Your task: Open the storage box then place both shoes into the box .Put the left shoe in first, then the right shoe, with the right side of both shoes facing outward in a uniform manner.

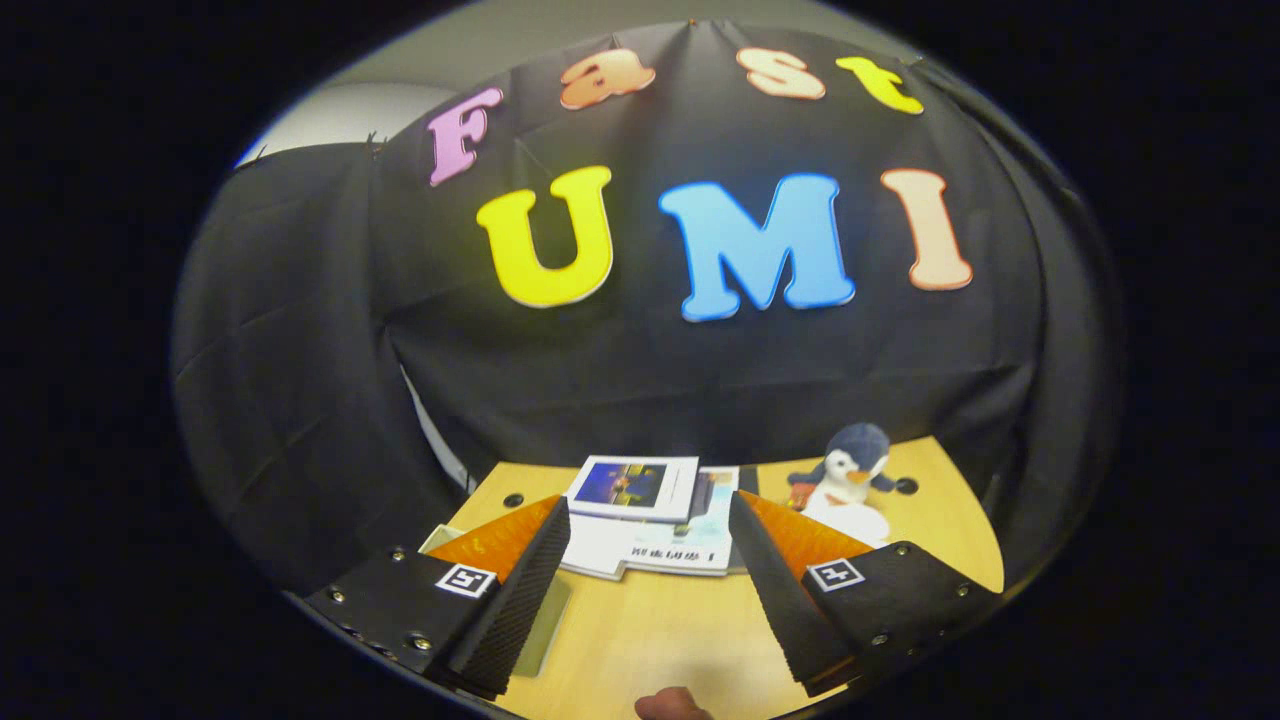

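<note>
Item 1. Tongs: two wedge-shaped fingers, seen spread wide apart with nothing held between them. The inner faces are finely ribbed. Each finger is mounted on a flat plate fixed with small round screws and marked with a square black-and-white tag.

Item 2. Tabletop: smooth, pale wood-grain surface with a curved far edge. Two small dark round holes are noted, one at the far left and one at the far right beside the toy.

Item 3. Stack of printed matter: flat, rectangular, glossy paper, laid just beyond the fingertips and framed by the gap between them. The upper piece is a white-bordered booklet carrying a dark blue picture. The lower piece is a larger white sheet with a line of dark characters along its near edge, too small to be read.

Item 4. Plush penguin: soft toy, grey-blue hooded head, white belly, orange beak. It is set upright at the far right of the tabletop, beyond the right finger and well apart from the stack.

Item 5. Flat pale green object: thin, rectangular, lying on the tabletop at the near left, largely hidden by the left finger. What it is cannot be told.

Item 6. Fingertip: part of a person's finger, seen at the nearest edge of the tabletop between the two fingers.

Item 7. Storage box and shoes: location cannot be told.
</note>
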Available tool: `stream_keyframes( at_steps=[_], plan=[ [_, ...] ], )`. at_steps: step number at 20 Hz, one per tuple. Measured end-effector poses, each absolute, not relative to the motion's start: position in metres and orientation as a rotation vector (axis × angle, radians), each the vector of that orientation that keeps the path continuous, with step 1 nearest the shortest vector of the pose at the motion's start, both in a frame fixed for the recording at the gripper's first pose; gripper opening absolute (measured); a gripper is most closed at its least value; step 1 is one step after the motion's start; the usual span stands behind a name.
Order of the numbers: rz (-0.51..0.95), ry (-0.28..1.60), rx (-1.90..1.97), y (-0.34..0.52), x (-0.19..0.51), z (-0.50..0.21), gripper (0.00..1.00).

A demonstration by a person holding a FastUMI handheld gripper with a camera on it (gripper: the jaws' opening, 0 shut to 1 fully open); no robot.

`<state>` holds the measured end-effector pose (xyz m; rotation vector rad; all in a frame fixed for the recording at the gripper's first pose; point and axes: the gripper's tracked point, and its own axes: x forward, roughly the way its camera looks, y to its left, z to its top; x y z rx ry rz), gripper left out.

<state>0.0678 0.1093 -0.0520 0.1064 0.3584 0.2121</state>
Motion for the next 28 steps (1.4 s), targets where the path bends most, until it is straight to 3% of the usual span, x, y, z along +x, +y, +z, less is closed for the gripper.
stream_keyframes(
  at_steps=[3,7,28],
  plan=[
    [0.145,0.169,0.076,0.087,0.056,-0.017,0.98],
    [0.104,0.079,0.094,0.075,0.038,0.001,0.97],
    [0.106,0.109,0.104,0.02,0.056,-0.035,0.98]
  ],
)
